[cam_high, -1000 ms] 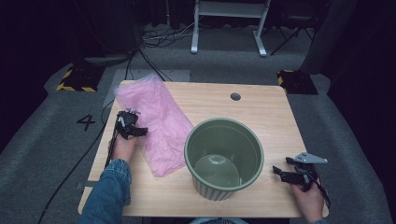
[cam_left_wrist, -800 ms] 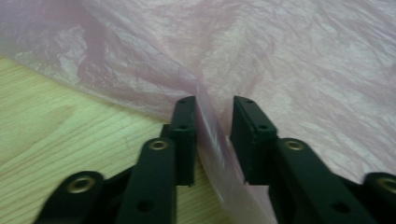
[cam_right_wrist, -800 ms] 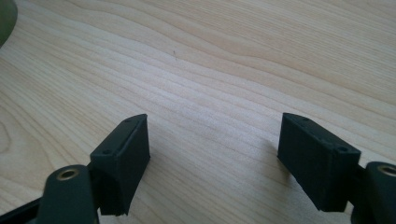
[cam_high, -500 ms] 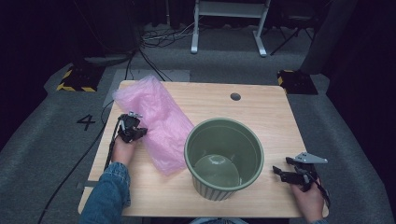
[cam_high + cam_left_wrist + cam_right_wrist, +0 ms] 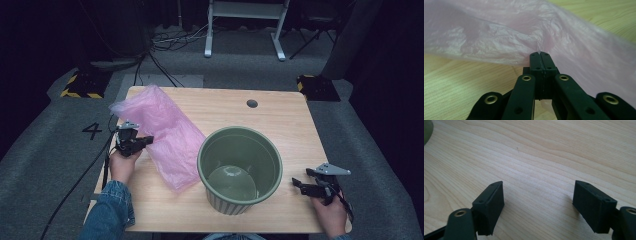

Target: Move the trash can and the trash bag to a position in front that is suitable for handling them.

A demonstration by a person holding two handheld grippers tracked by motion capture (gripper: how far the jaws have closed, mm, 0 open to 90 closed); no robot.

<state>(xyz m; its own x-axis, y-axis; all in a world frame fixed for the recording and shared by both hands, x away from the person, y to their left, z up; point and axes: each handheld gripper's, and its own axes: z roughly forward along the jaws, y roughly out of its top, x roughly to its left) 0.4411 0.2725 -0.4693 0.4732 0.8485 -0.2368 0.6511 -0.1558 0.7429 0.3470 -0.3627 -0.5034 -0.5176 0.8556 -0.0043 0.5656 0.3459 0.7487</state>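
Observation:
A crumpled pink plastic bag (image 5: 167, 132) lies across the left part of the wooden table (image 5: 285, 117). My left gripper (image 5: 146, 141) is at the bag's left edge, held by a hand in a denim sleeve. In the left gripper view its jaws (image 5: 540, 53) are pressed together with a pinch of the pink film (image 5: 499, 32) caught at their tips. A green ribbed pot (image 5: 239, 132) stands empty near the table's front middle. To the right of the pot, my right gripper (image 5: 296, 184) rests low over bare wood, with its jaws (image 5: 537, 195) wide apart and nothing between them.
A round cable hole (image 5: 252, 103) is in the tabletop at the back. A sliver of the pot (image 5: 426, 128) shows at the top left of the right gripper view. Grey carpet, cables and a white stand (image 5: 245, 20) lie beyond the table.
My left gripper has shifted a little to the right onto the bag's left edge and now pinches it. The right gripper and the pot have stayed put.

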